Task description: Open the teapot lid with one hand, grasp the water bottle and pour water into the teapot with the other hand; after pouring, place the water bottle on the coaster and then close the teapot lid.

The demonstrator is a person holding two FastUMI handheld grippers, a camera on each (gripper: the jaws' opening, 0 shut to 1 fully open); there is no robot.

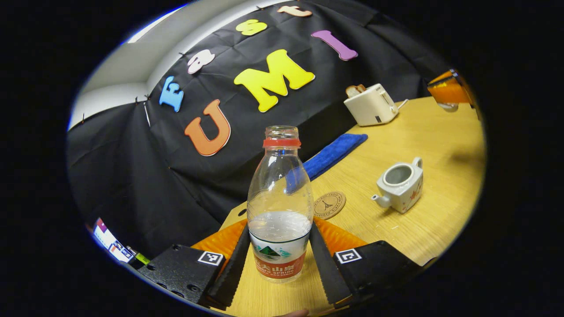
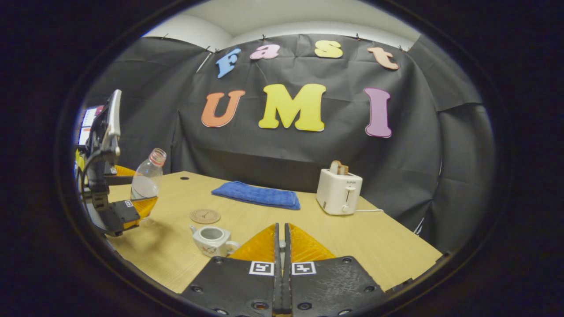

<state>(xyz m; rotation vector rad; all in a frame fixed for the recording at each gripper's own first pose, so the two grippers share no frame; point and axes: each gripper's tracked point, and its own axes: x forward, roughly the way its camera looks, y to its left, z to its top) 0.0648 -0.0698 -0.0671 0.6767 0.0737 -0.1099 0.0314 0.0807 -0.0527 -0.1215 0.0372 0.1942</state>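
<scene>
The left hand-held gripper had black blocky carriages, each bearing a small square black-and-white marker tag, with round screw holes along the edges and ribbed, saw-toothed inner finger faces. The right hand-held gripper carried the same black plates, paired square tags, dark screws and orange wedge-shaped webs behind its fingers.

I'm seeing even overhead light brightening the table, soft shadows lying beside the teapot, glints on the bottle, and fisheye bending the edges.

Clear plastic bottle, glossy, probably ceramic teapot.
</scene>
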